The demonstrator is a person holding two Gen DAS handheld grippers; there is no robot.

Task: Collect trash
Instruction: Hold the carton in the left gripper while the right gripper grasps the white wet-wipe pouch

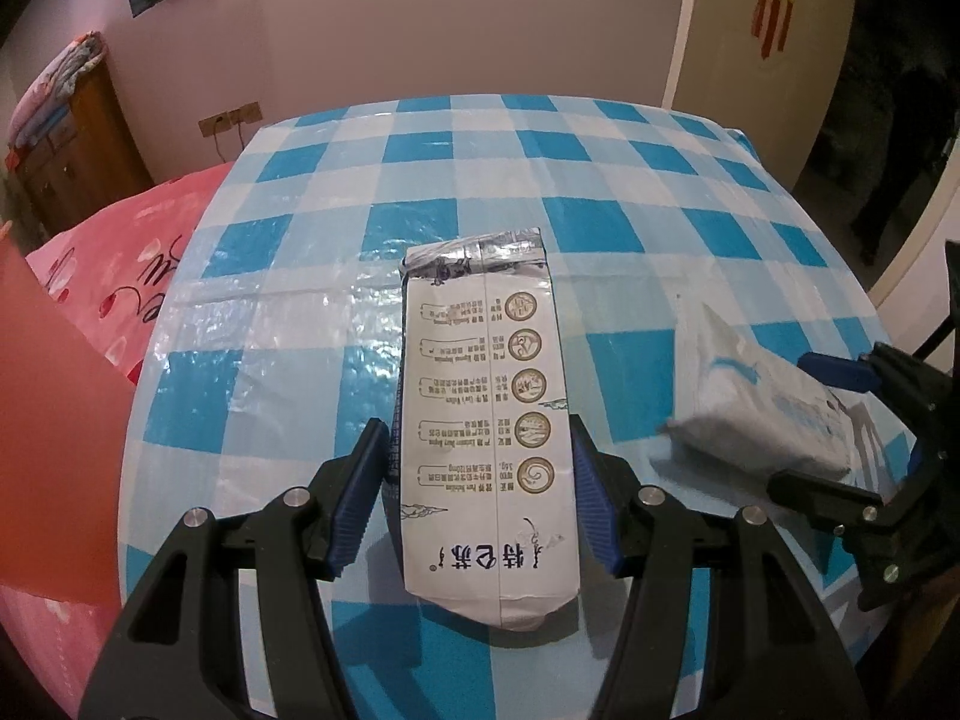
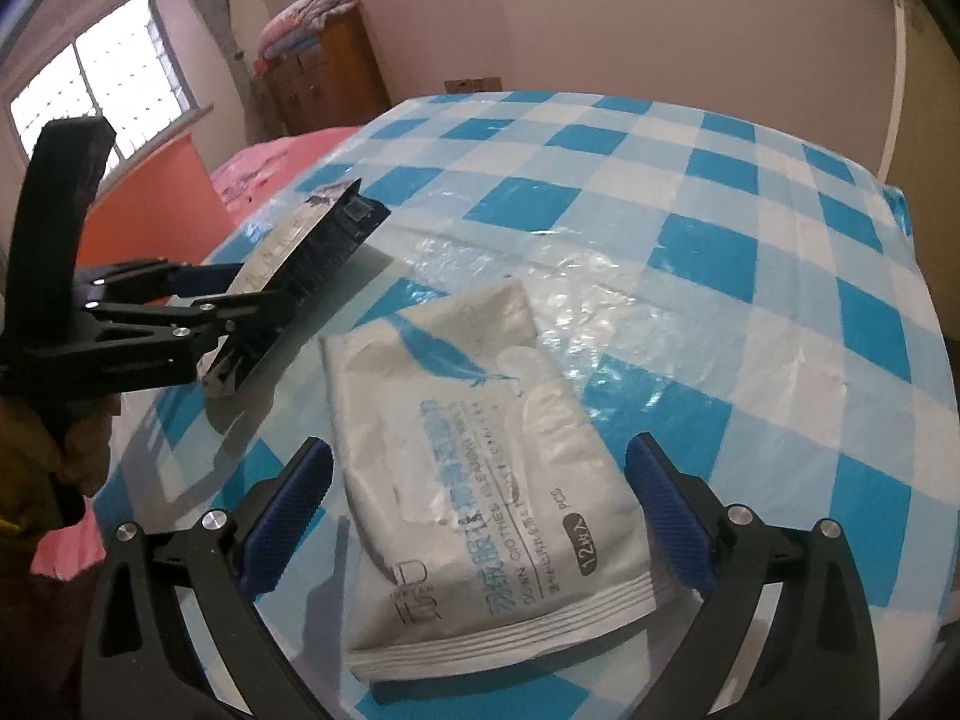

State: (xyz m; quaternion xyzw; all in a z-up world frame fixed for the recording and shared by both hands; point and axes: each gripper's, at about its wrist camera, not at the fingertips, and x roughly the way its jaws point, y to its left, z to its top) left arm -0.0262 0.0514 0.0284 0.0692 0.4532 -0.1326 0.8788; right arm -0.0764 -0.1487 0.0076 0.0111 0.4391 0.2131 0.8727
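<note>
We see the left gripper [image 1: 477,468] with its jaws spread around a milk carton [image 1: 486,420]; its blue pads [image 1: 360,504] sit just beside the carton walls, and we cannot tell whether they touch. In the right wrist view the carton [image 2: 300,264] appears raised and tilted above the counter [image 2: 750,240], its lower end hidden behind the gripper.

The right gripper [image 2: 477,504] has its jaws open around a white wipes pack [image 2: 480,480], marked 12 PCS, lying on the checked cloth. The pack's near corner is cut off behind the right pad, and its small print is blurred.
</note>
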